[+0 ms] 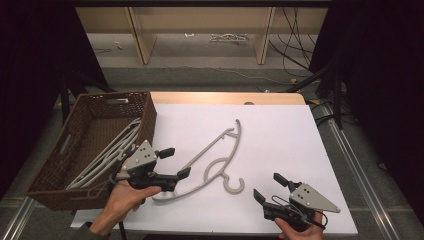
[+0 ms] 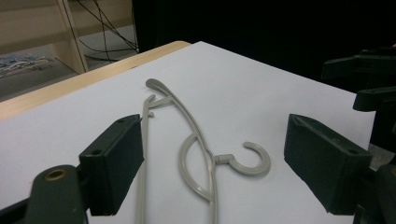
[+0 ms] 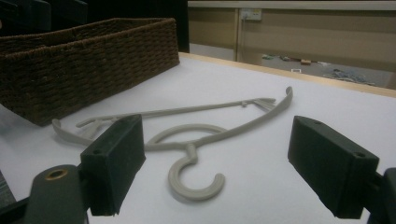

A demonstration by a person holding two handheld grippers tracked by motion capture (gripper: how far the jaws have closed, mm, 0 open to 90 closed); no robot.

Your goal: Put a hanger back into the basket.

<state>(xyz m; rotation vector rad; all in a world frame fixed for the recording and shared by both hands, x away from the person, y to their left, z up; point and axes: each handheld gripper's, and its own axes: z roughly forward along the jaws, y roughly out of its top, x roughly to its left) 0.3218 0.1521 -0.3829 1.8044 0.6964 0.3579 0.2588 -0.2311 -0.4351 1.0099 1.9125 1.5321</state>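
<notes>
We see a grey plastic hanger point(image 1: 212, 157) lying flat on the white, smooth tabletop point(image 1: 280, 140), near its middle. It is thin and curved, with a half-round loop under its neck and an open hook point(image 1: 234, 185) that points toward six o'clock in the high view. One arm tip reaches toward one o'clock, the other toward eight o'clock.

At nine o'clock stands a dark brown woven basket point(image 1: 146, 116), rectangular, with a rough wicker wall and a slot handle at its far end. Inside it lie more pale hangers point(image 1: 107, 155), stacked slantwise.

Our left tool point(image 1: 177, 162) sits at about seven o'clock, just beside the basket's near corner, its black blocky jaws spread wide apart and holding nothing. Its lower jaw lies close over the hanger's lower arm; we cannot tell whether it touches. In the left gripper view the hanger point(image 2: 189, 154) runs up between the two matte jaws.

Our right tool point(image 1: 267, 187) is at five o'clock, near the tabletop's front edge, jaws likewise wide apart and empty, aimed toward the hook and apart from it. In the right gripper view the hook point(image 3: 194, 179) lies between the jaws, with the basket point(image 3: 93, 65) beyond at ten o'clock.
</notes>
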